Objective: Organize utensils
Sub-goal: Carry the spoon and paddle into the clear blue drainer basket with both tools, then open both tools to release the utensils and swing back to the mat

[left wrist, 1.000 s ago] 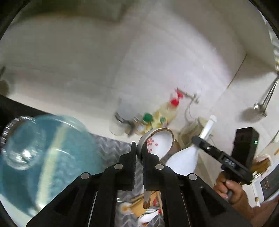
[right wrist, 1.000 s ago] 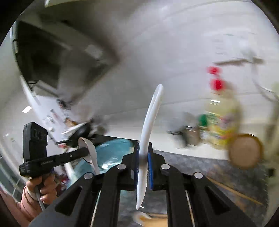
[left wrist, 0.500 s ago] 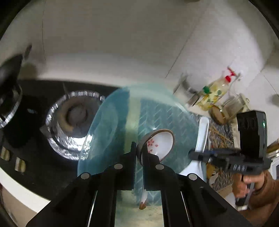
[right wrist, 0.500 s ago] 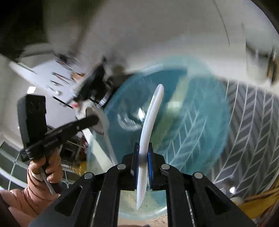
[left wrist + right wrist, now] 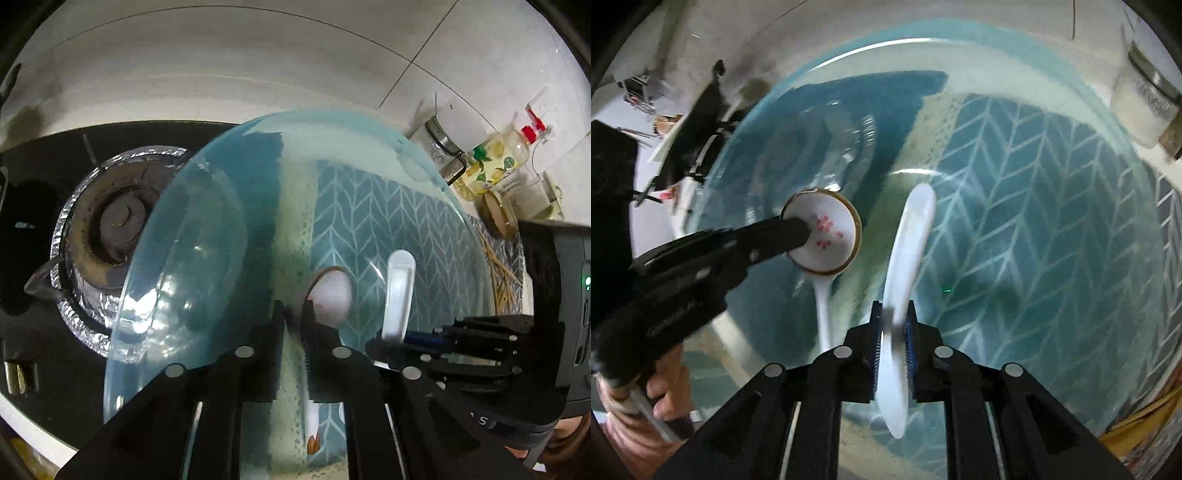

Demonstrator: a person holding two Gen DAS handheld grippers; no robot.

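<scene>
While a flowered spoon [image 5: 330, 295] is clamped in the left gripper [image 5: 293, 314] jaws, a blue glass bowl [image 5: 229, 236] is seen beneath, stove burner [image 5: 110, 218] at 9 o'clock. From the right wrist, a white spoon [image 5: 905, 258] is gripped by the right gripper [image 5: 892, 321], above the bowl, the flowered spoon at 10 o'clock.

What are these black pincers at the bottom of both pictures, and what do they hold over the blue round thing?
They are two hand-held grippers; a person holds one in each hand, and each carries a camera looking along its fingers. In the left view, the left gripper grips a flowered spoon. In the right view, the right gripper grips a plain white spoon. Both are over a clear blue glass plate on a patterned mat, beside a gas burner. Bottles stand by the wall.
</scene>
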